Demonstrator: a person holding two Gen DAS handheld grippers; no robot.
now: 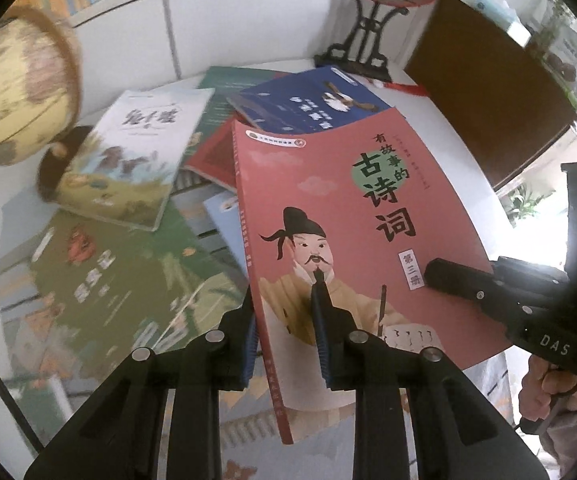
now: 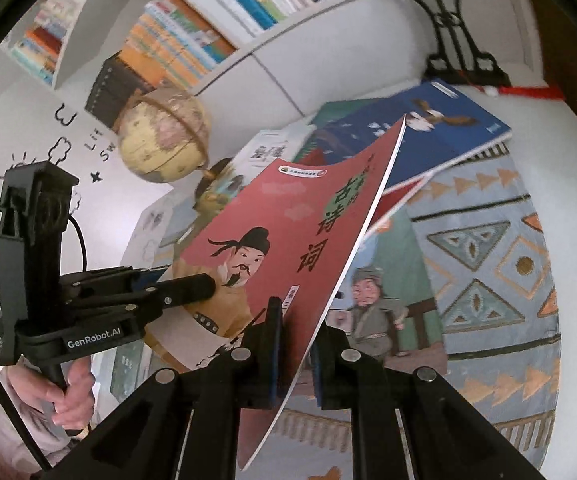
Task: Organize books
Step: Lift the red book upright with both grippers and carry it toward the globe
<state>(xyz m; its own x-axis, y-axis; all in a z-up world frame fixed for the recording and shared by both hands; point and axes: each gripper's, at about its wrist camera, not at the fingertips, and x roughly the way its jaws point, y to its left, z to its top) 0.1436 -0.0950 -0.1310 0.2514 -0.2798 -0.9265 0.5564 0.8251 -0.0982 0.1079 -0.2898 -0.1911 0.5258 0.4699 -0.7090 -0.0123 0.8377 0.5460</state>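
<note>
Two grippers hold one thin red book (image 1: pixel 352 216) up off the table (image 1: pixel 448 148), above the messy pile of books (image 1: pixel 136 184) near the table's back edge. The left gripper (image 1: pixel 284 320) pinches the bottom edge of the book near its spine. The right gripper (image 2: pixel 296 340) pinches the same bottom edge nearer the open side, with the pages squeezed between its pads.

The red book could slip or bend too much. Its cover is smooth and shiny, and it is soft like a magazine, so it already curves where nobody holds it. If the two grippers pull apart or twist different ways, I think the cover could crease or tear. If one lets go first, the book would flop down onto the pile.

The round globe (image 1: pixel 16 84) stands close by at the left edge of the table. A swinging book could bump it.

The other books are flat and thin too, with glossy covers in blue, green and white. They lie crooked on a woven cloth (image 2: pixel 488 264) with triangle shapes, which looks rough and soft.
</note>
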